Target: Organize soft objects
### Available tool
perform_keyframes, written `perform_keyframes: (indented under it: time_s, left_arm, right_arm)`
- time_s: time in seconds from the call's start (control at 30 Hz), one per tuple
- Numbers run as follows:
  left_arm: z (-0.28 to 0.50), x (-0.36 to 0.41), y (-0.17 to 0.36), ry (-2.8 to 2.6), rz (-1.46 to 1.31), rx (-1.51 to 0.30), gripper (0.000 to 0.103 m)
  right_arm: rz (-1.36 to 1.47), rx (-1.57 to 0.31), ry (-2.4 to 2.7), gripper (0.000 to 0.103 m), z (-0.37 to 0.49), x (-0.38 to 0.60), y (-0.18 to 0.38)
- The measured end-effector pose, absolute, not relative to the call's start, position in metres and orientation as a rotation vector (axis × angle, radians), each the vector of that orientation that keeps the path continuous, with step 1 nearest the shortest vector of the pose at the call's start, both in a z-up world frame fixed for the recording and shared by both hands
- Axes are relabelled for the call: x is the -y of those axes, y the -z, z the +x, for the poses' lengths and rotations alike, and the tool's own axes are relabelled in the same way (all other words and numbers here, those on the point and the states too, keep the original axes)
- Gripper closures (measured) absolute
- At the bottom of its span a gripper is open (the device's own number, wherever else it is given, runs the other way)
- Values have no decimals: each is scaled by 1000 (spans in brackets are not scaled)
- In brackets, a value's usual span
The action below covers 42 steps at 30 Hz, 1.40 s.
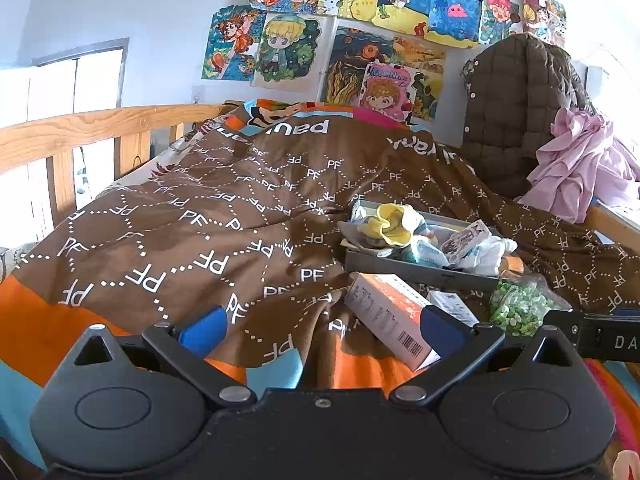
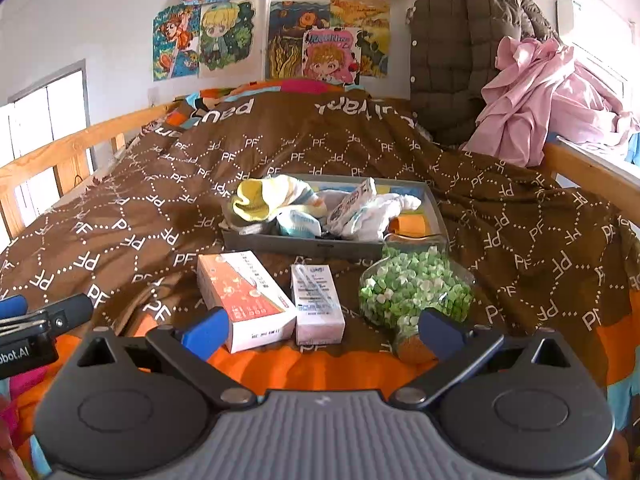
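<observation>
While both grippers gape: 1 tray (image 2: 304,245); 2 boxes (image 2: 244,298); 1 jar (image 2: 416,294).

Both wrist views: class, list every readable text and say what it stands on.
"PF", repeated: brown blanket.
"pau", upside down: blanket's far edge.
"bot.AI", cut off: left tongs.
"DA", cut off: right tongs.
Orange box, white box, tray packet, poster title: print unreadable.

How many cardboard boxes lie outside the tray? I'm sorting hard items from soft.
2: an orange-and-white box left, a smaller white box beside it, both before the grey tray.
</observation>
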<state>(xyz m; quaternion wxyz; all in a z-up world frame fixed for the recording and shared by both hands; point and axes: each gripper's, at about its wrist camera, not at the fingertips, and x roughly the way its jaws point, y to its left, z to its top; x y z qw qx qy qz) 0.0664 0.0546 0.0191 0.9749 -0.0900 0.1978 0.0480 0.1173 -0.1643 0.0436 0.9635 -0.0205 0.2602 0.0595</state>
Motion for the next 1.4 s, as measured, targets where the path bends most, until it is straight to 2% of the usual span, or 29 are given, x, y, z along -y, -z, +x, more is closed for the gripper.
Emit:
perform_keyframes:
  time_s: [0.5,0.8,1.4]
  left_arm:
    - [70,-55,-10,-125,-192,-440,1]
    - [84,-38,2,-128,-115,-486,1]
    - [101,-31,9,-156,-96,-492,1]
  right_arm:
    - [39,-593,-112,0,118,182,-24]
    - [25,-514,-44,0,117,176,-12]
    - [35,-533,-56,0,138,169,-1]
